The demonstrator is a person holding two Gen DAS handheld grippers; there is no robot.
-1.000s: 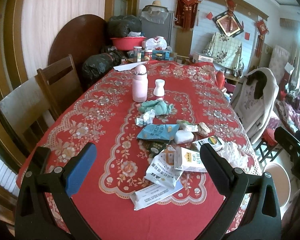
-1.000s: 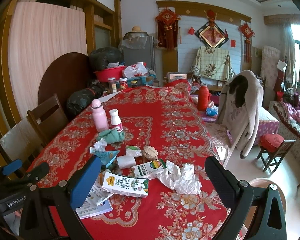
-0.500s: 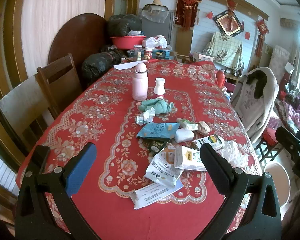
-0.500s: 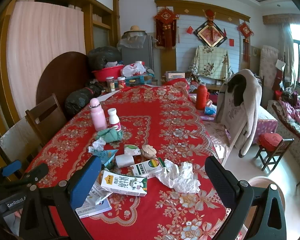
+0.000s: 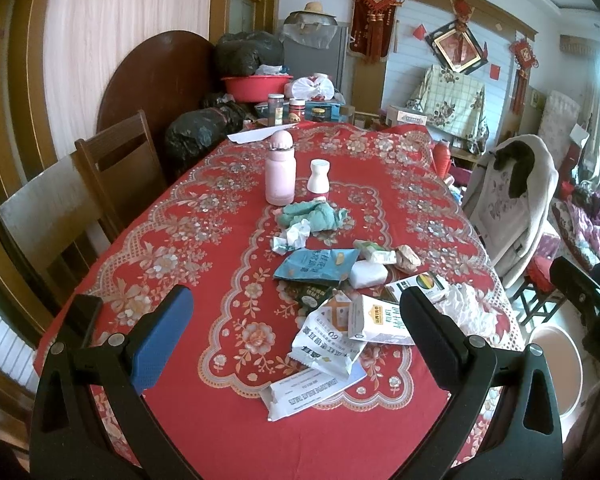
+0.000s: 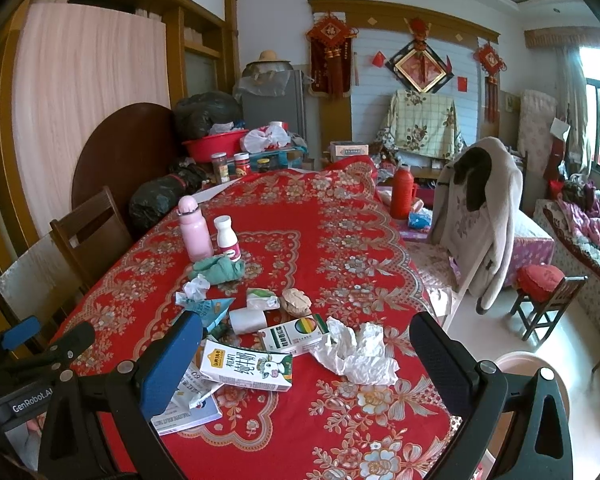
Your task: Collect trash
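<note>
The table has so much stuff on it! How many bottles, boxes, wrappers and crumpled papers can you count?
Bottles: 2 (pink bottle, small white bottle)
Cartons and boxes: 2 (milk carton, green-striped box)
Wrappers and packets: 3 (blue packet, white packet, flat white wrapper)
Crumpled papers: 2 (big white paper, small tissue)
Total: 9

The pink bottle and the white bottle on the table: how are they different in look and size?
The pink bottle is taller and wider than the white bottle. The pink bottle is pink all over with a domed cap; the white bottle is white with a flat cap and a dark red band at its base. Both stand upright, side by side, on the red tablecloth.
</note>
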